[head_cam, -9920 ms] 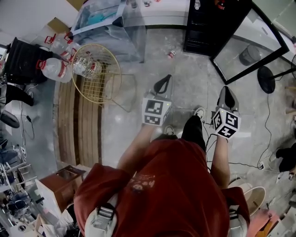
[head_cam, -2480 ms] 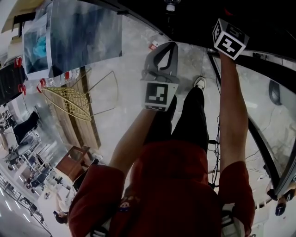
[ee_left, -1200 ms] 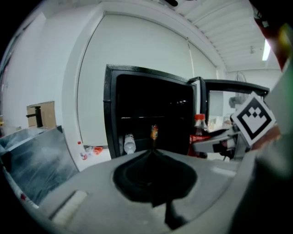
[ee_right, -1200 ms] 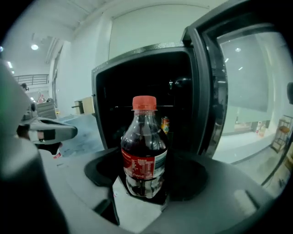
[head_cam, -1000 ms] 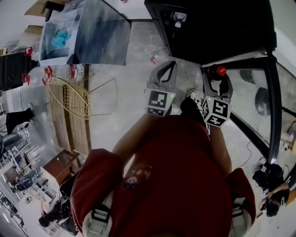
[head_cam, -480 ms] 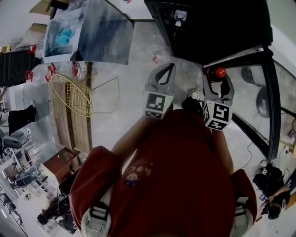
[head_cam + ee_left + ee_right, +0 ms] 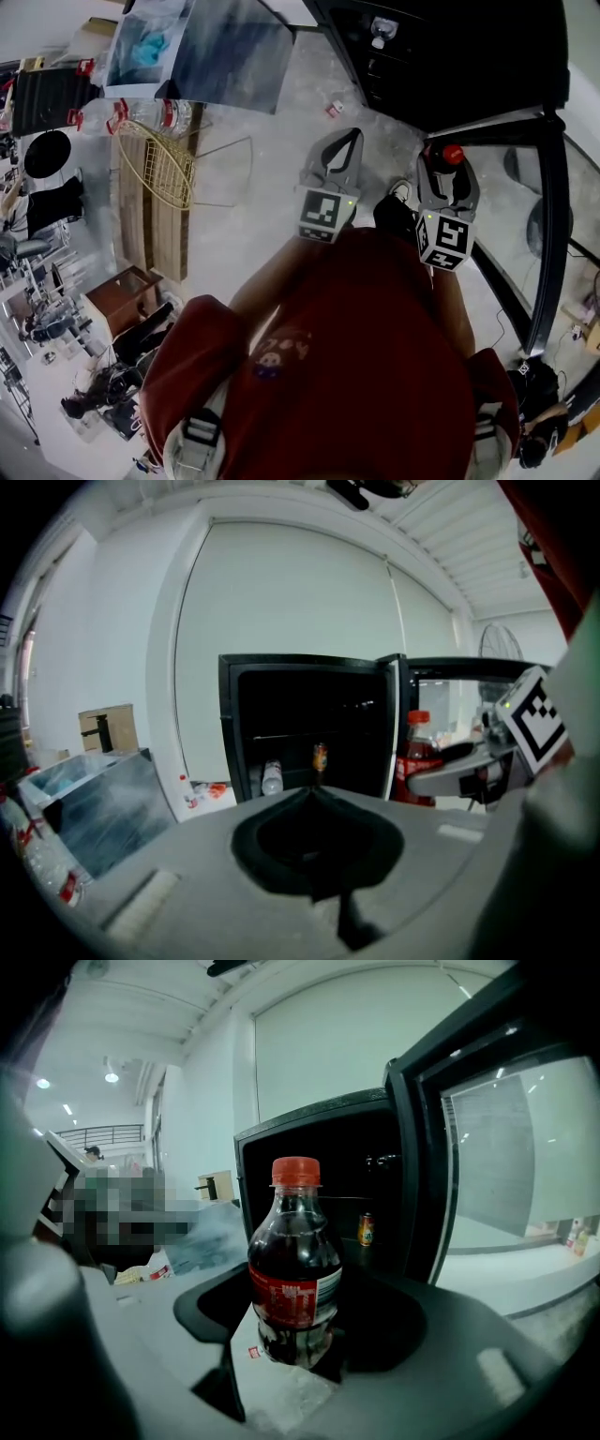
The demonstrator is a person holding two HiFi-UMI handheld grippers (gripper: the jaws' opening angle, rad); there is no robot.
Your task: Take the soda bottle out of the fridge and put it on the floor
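Observation:
The soda bottle [image 7: 295,1260] is dark cola with a red cap and a red label. It stands upright between the jaws of my right gripper [image 7: 298,1340], which is shut on its lower body. In the head view the red cap [image 7: 453,154] shows above the right gripper [image 7: 446,178], in front of the open black fridge [image 7: 450,56] and well above the floor. My left gripper [image 7: 351,139] hangs beside it to the left, shut and empty; its tips meet [image 7: 314,791]. From the left gripper view the bottle [image 7: 419,757] shows at the right.
The fridge's glass door [image 7: 548,187] stands open to the right. Inside the fridge are a small clear bottle [image 7: 272,778] and a can [image 7: 320,757]. A gold wire chair [image 7: 155,164], a wooden bench [image 7: 150,234], big water bottles [image 7: 103,117] and a glass case [image 7: 225,47] stand left.
My right arm, stretched up into the fridge 2.5 s ago, has drawn back with the soda bottle. Over the last second both grippers have hardly moved; the camera shifted slightly.

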